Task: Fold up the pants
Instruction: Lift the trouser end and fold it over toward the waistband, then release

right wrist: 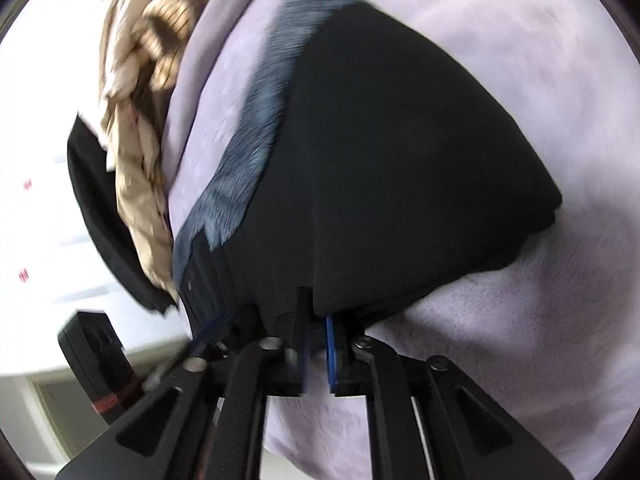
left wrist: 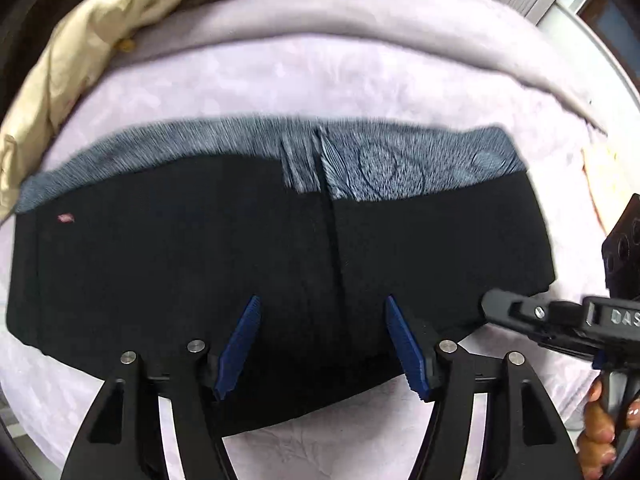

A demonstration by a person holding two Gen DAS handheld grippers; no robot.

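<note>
- The pants [left wrist: 240,264] are black with a grey fuzzy inner band [left wrist: 168,152] showing along the far edge. They lie already folded into a wide, short bundle on the lilac blanket [left wrist: 320,76] of the bed.
- The long axis of the bundle runs from side to side across the front of the left hand-held gripper [left wrist: 320,344], and a seam line [left wrist: 332,240] goes from the near edge to the far edge, close to the middle.
- The left hand-held gripper is spread wide, holding nothing, with its blue pads [left wrist: 240,344] over the near edge of the pants, one on each side of the seam.
- The right hand-held gripper [right wrist: 316,344] is at the right end of the bundle, its fingers narrow with black cloth between them; I judge that it pinches this corner of the pants [right wrist: 400,160].
- I judge the right hand is the nearer one for the next fold, bringing the right end across toward the left.
- Beyond the pants lie beige clothes [left wrist: 80,64] on the far left side of the bed.
</note>
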